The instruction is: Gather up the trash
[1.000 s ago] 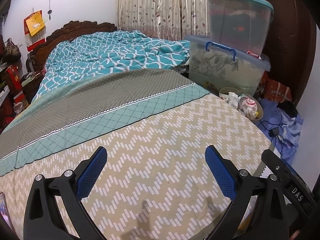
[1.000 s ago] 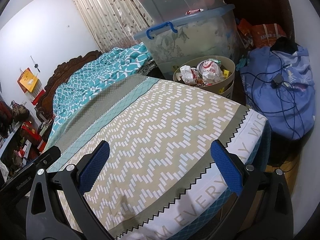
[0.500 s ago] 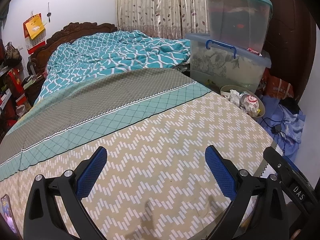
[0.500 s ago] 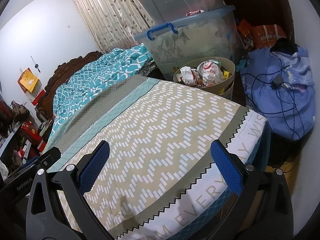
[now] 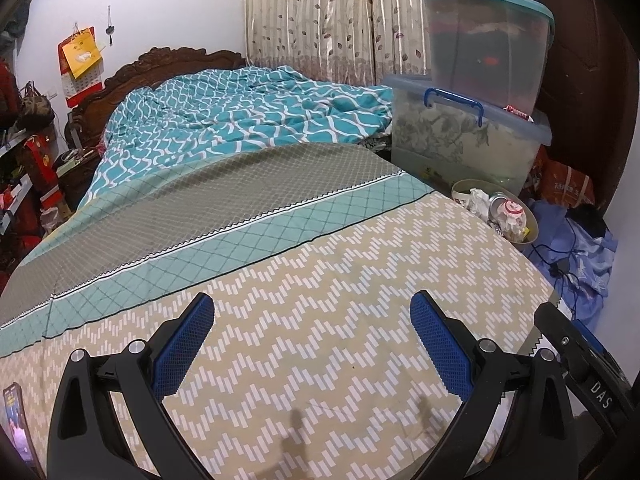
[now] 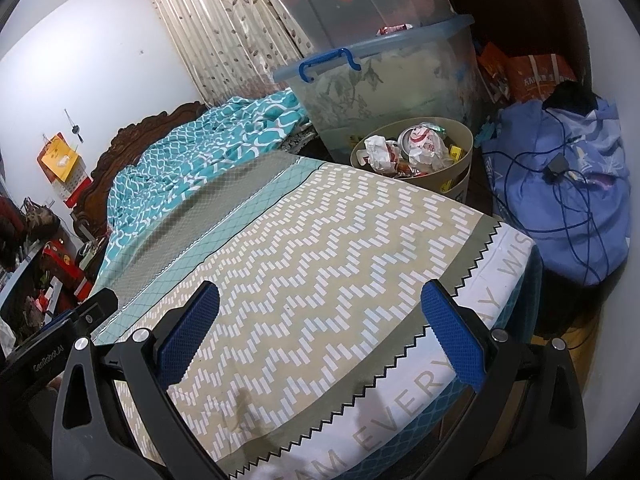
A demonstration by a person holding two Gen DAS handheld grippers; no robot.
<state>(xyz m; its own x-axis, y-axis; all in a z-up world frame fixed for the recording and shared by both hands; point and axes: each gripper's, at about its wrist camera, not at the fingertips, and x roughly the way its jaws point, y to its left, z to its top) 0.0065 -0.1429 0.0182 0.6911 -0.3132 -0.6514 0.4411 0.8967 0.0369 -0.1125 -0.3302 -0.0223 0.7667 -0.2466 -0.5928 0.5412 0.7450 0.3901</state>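
Landmark: bed (image 5: 304, 320) with zigzag-patterned cover, foot end nearest both cameras. Item, far left of bed: phone (image 5: 16, 424) with lit screen lying at the cover's left edge, partly cut off by the frame. Item: left gripper (image 5: 312, 344), jaws wide apart, nothing between the blue pads, held over the foot of the bed. Item: teal patterned quilt (image 5: 248, 116), bunched at the head of the bed against a carved wooden headboard (image 5: 168, 60). Item: right gripper (image 6: 320, 332), jaws likewise spread and empty, over the bed's foot corner. Item, right of bed: round tan waste bin (image 6: 460, 132), standing on the floor just beside the mattress edge, filled to the rim with trash (image 6: 420, 148), namely crumpled paper and wrappers. Item, behind the bin: clear storage box (image 6: 384, 80) with blue handle, a second box stacked upon it. Item, farthest right of bed: blue cloth bundle (image 6: 568, 200) draped with a dark cable.
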